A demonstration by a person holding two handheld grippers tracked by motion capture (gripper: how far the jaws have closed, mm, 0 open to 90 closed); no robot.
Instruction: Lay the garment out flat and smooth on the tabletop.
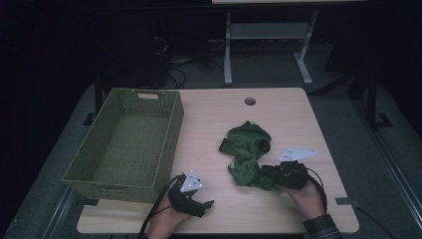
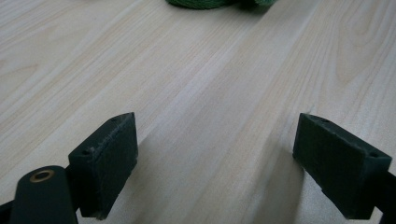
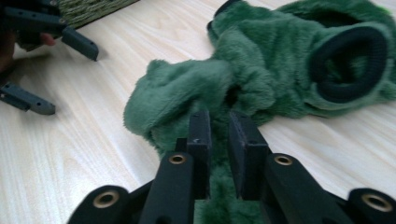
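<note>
A crumpled green fleece garment point(image 1: 247, 149) with black ribbed cuffs lies right of the table's middle. My right gripper point(image 1: 265, 173) reaches into its near edge from the right. In the right gripper view the jaws point(image 3: 218, 116) stand almost together with a fold of the green fleece point(image 3: 280, 60) pinched between them. My left gripper point(image 1: 203, 198) rests near the front edge, a short way left of the garment. Its jaws point(image 2: 217, 126) stand wide apart over bare wood, and the garment's edge point(image 2: 210, 3) lies well ahead. That open left gripper point(image 3: 56, 72) also appears far off in the right gripper view.
An olive woven basket point(image 1: 109, 189) with nothing inside occupies the table's left side, close behind my left hand. The light wooden table point(image 1: 278, 109) has a round cable hole point(image 1: 250, 101) near its far edge. A desk frame and cables stand on the floor beyond.
</note>
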